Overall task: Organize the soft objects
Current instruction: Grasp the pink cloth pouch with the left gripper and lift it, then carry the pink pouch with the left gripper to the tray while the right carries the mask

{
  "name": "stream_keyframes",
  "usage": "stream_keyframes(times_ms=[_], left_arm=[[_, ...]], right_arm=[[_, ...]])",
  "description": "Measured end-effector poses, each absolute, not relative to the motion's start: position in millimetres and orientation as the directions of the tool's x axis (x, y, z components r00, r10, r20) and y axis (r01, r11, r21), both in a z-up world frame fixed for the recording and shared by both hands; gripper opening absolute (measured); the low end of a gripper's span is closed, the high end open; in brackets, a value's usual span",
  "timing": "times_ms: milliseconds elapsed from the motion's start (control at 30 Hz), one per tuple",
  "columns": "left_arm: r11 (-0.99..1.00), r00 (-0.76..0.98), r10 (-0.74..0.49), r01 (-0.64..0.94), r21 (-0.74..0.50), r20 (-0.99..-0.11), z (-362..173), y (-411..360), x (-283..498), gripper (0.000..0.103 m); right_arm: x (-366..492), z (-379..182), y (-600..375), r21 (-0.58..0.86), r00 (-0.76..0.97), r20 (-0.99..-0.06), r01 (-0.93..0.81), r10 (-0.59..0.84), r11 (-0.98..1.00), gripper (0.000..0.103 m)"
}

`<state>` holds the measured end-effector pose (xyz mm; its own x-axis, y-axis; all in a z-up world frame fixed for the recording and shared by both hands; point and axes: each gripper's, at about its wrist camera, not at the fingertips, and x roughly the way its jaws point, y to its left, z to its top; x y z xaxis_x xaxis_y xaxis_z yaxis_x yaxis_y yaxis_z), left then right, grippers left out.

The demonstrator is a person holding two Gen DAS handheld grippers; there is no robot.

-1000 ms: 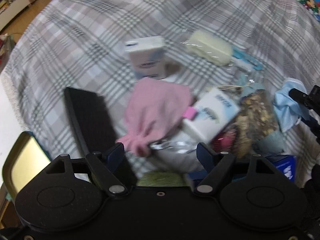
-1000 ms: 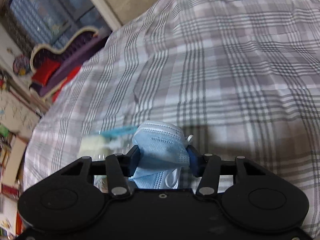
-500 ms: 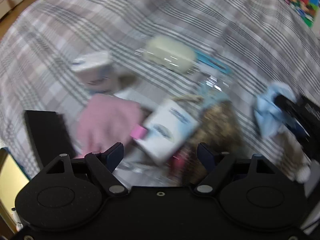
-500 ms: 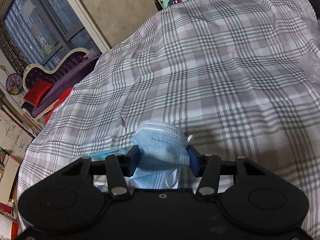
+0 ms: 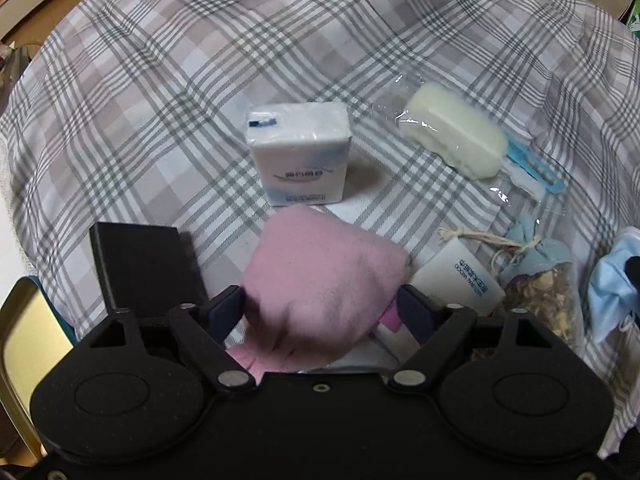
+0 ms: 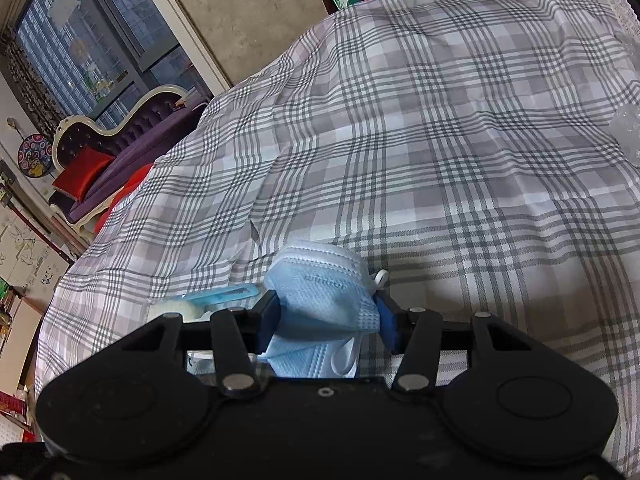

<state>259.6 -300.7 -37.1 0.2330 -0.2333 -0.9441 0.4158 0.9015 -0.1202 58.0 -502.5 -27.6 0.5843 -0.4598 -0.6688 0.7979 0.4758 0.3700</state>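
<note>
Left tool point(image 5: 320, 310) spread around pink cloth point(image 5: 320, 284); right tool point(image 6: 328, 316) pinching blue face mask point(image 6: 324, 300) above plaid cover point(image 6: 460, 140)

Both the left tongs point(image 5: 320, 308) and the right tongs point(image 6: 326, 320) are matte black with round housings, silver pivot screws and blue fingertip pads.
</note>
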Motion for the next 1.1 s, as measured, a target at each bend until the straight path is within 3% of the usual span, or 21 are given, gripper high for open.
stream_keyframes(times_ms=[367,433,500,600,1100], left_arm=[[0.917,0.213,-0.265,0.356,-0.178,-0.94,-53,-295,279,0.09],[0.919,0.213,-0.266,0.352,-0.18,-0.94,-55,-295,278,0.086],[0.923,0.235,-0.244,0.355,-0.15,-0.941,-54,-296,276,0.07],[0.919,0.249,-0.258,0.361,-0.158,-0.933,-47,-295,275,0.062],[0.861,0.268,-0.413,0.427,-0.277,-0.87,33,-258,235,0.058]], right_arm=[[62,-29,-498,0.358,0.583,-0.673,0.795,-0.454,0.49,0.05],[63,-30,-498,0.357,0.582,-0.675,0.796,-0.454,0.489,0.05],[63,-30,-498,0.355,0.581,-0.676,0.796,-0.454,0.49,0.05],[64,-31,-498,0.356,0.587,-0.671,0.791,-0.453,0.497,0.05],[70,-30,-486,0.334,0.609,-0.619,0.776,-0.497,0.535,0.05]])
